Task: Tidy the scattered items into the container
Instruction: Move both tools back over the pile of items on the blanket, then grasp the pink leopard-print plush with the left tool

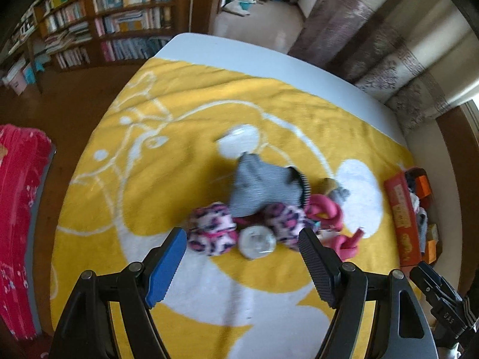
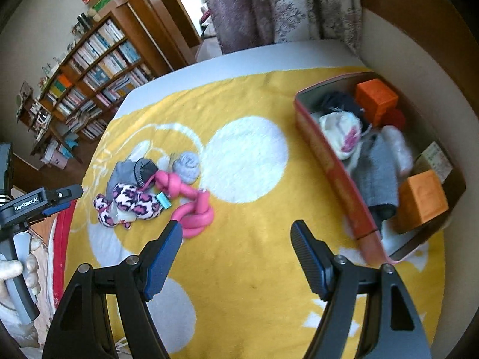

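Observation:
A pile lies on the yellow blanket [image 1: 149,179]: a pink leopard-print plush piece [image 1: 211,232], a clear round lid [image 1: 257,241], a grey knit garment [image 1: 263,185], a pink knotted rope [image 1: 326,212] and a grey sock ball [image 2: 187,166]. My left gripper [image 1: 242,243] is open just before the lid and plush. My right gripper [image 2: 236,234] is open and empty above the blanket, between the pink rope [image 2: 194,215] and the red box [image 2: 353,197]. The box holds socks, a grey cloth and orange boxes.
Bookshelves [image 1: 104,21] stand beyond the bed's far left. Curtains [image 2: 284,3] hang at the far side. A red patterned quilt [image 1: 18,224] lies left of the blanket. The left gripper body and the hand holding it [image 2: 21,218] show at the right wrist view's left edge.

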`<state>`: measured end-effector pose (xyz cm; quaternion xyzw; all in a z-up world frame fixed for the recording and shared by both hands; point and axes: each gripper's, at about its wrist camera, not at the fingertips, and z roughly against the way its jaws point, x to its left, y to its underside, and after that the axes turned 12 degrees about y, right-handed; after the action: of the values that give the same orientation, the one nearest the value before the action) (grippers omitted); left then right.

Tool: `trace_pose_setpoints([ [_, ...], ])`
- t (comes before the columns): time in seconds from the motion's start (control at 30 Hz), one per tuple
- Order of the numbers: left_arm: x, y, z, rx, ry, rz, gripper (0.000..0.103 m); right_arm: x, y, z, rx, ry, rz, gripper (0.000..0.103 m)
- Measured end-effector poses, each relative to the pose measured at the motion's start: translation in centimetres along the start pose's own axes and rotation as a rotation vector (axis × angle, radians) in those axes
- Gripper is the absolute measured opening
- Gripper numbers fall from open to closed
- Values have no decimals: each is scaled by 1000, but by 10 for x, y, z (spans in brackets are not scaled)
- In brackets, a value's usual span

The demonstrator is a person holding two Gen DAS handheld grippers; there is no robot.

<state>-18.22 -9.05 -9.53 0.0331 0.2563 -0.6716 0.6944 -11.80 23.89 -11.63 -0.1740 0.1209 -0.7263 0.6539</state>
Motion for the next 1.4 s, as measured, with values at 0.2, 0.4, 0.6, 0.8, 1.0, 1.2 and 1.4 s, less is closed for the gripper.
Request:
trace_pose_setpoints([
  [0.2, 32, 3, -6, 27, -9, 24, 79, 19, 3, -9, 24, -1, 12, 78],
  [0.4, 50, 5, -26, 68, -3, 16, 79, 33, 7, -21, 47, 10, 12, 78],
  [0.6, 57, 1, -42, 105, 20, 4, 79, 40, 13, -31, 70, 23, 3, 78],
  [0.8, 55, -2, -59, 138, 26, -21, 79, 43, 17, -37, 88, 35, -15, 78],
  [1.0, 56, -6, -74, 157, 35, -23, 78, 41, 16, -39, 94, 51, -32, 78],
  [1.2, 51, -8, -86, 170, 87, -29, 50, 41, 15, -44, 104, 58, -37, 78],
  [1.4, 47, -7, -86, 176, 92, -47, 46, 49, 13, -50, 112, 49, -17, 78],
])
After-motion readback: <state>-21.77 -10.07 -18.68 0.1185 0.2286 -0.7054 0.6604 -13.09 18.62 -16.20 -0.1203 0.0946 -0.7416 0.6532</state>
